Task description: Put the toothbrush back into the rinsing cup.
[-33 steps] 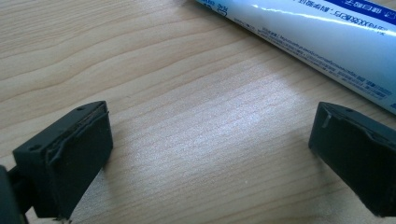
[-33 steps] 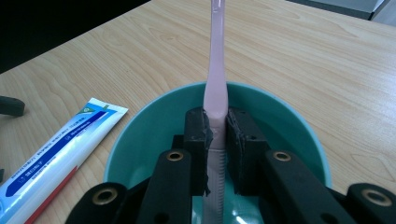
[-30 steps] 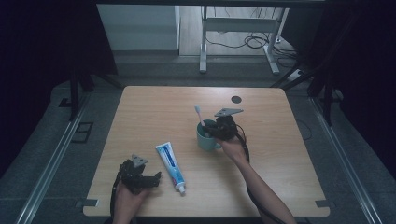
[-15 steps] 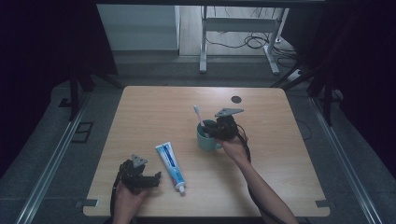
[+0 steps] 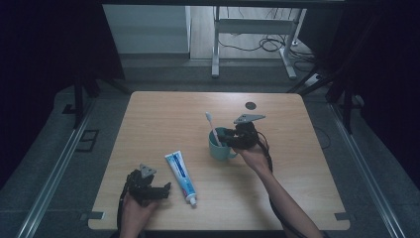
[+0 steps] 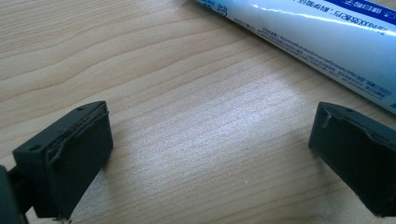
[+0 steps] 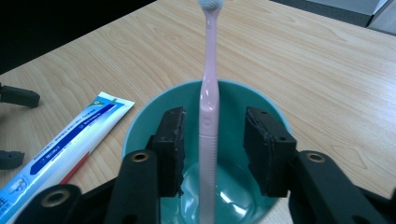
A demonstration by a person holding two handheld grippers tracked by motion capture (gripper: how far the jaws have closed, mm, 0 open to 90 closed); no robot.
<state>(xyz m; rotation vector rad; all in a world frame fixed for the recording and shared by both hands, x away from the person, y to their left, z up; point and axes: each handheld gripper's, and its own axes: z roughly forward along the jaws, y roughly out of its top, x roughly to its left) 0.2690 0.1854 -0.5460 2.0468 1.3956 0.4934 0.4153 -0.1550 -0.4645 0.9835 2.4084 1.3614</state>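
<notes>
The pink toothbrush (image 7: 207, 100) stands in the teal cup (image 5: 218, 147) right of frame centre, between the right gripper (image 7: 212, 151)'s partly open, untouching jaws, so an off-centre squeeze could tip it or the cup, while the left gripper (image 6: 210, 156) rests wide open and empty by the toothpaste tube (image 5: 181, 171) at lower left.

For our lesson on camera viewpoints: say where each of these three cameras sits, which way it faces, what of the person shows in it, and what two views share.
High view: above the person's side, facing forward and down on the table; both forearms enter from below.
Left gripper view: rides the left gripper, facing the wood, open jaws below.
Right gripper view: rides the right gripper, jaws astride a pink toothbrush in the teal cup.
Shared: all three show the toothpaste tube.
</notes>
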